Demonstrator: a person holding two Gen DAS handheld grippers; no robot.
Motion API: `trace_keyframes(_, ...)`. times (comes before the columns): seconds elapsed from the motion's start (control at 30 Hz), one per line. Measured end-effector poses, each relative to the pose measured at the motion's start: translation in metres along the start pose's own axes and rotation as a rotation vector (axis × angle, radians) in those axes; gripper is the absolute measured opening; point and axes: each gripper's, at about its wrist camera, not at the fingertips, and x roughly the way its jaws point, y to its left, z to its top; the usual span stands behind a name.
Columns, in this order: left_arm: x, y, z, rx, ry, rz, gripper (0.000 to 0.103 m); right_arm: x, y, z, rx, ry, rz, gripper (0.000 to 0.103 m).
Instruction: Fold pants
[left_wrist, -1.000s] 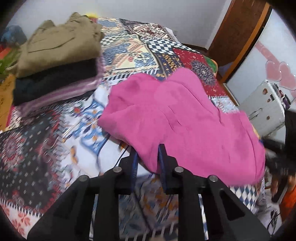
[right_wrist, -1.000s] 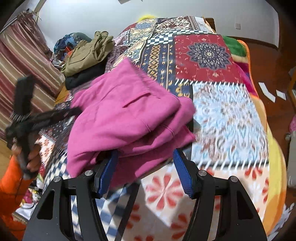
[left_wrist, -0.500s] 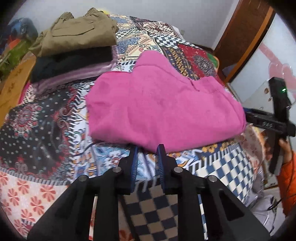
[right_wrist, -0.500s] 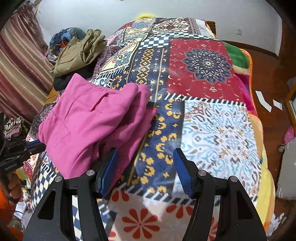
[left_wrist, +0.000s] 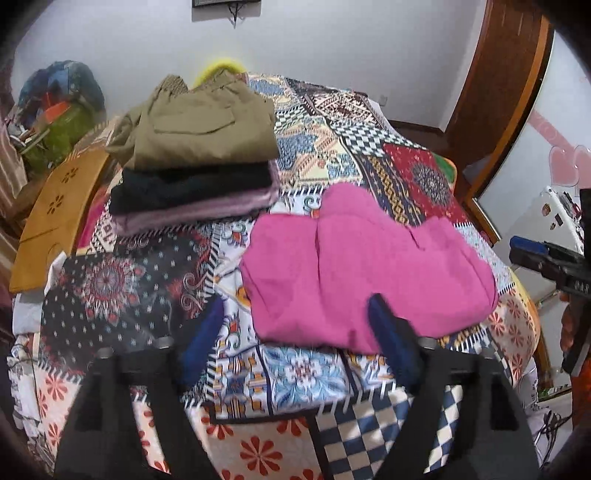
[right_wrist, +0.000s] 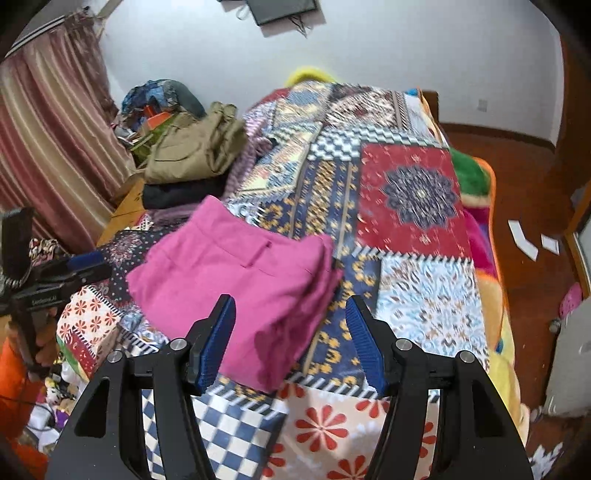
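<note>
Both of our grippers have let go since half a second ago: the left gripper (left_wrist: 295, 332), whose jaws stood nearly together at the pink cloth's near hem, now has them spread wide with nothing between, and it has drawn back toward the near edge of the bed. Our right gripper (right_wrist: 290, 338) was spread already and stays so, empty, while the pants have settled into a flatter bundle.

From the left gripper outward, the pink pants (left_wrist: 365, 269) lie just ahead and a little to the right, their near hem showing between and just past the fingertips, with the right fingertip overlapping that hem in view. We cannot tell if it touches the cloth. The bundle's long axis runs across our view, roughly parallel to the bed's near edge, on the patchwork bedspread (left_wrist: 303, 373).

From the right gripper, the same pants (right_wrist: 236, 280) lie ahead and to the left, the thick folded end nearest the left fingertip. Both grippers sit close, one toward each end of the bundle.

Further out, toward the bed's far left corner, sits the stack of folded clothes (left_wrist: 195, 166), well apart from the pants. We judge the fold about done, so the next move likely turns on carrying the bundle leftward to that stack.
</note>
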Motion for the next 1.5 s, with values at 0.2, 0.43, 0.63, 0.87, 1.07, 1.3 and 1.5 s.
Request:
trace_keyframes(0.2,0.034,0.003,0.016,-0.011,0.053,-0.038,0.097,0.027,0.008,-0.001,0.016,0.042,0.010,0.060)
trace_keyframes(0.43,0.087,0.022,0.016,-0.074,0.146,-0.066,0.097,0.067,0.003,-0.010,0.058,0.138,0.025,0.061)
trace_keyframes(0.63,0.103,0.026,0.013,-0.113,0.157,-0.126,0.101,0.087,-0.008,-0.016,0.111,0.158,0.049,0.075)
trace_keyframes(0.87,0.123,0.028,0.015,-0.135,0.208,-0.207,0.103,0.098,-0.013,-0.018,0.125,0.175,0.085,0.078)
trace_keyframes(1.07,0.132,0.018,0.017,-0.086,0.222,-0.181,0.103,0.104,-0.018,-0.019,0.145,0.182,0.119,0.080)
trace_keyframes(1.3,0.126,0.007,0.021,-0.043,0.193,-0.184,0.086,0.097,-0.018,-0.017,0.146,0.179,0.081,0.080)
trace_keyframes(1.5,0.123,-0.002,0.020,0.004,0.192,-0.183,0.080,0.099,-0.030,-0.023,0.190,0.204,0.095,0.088)
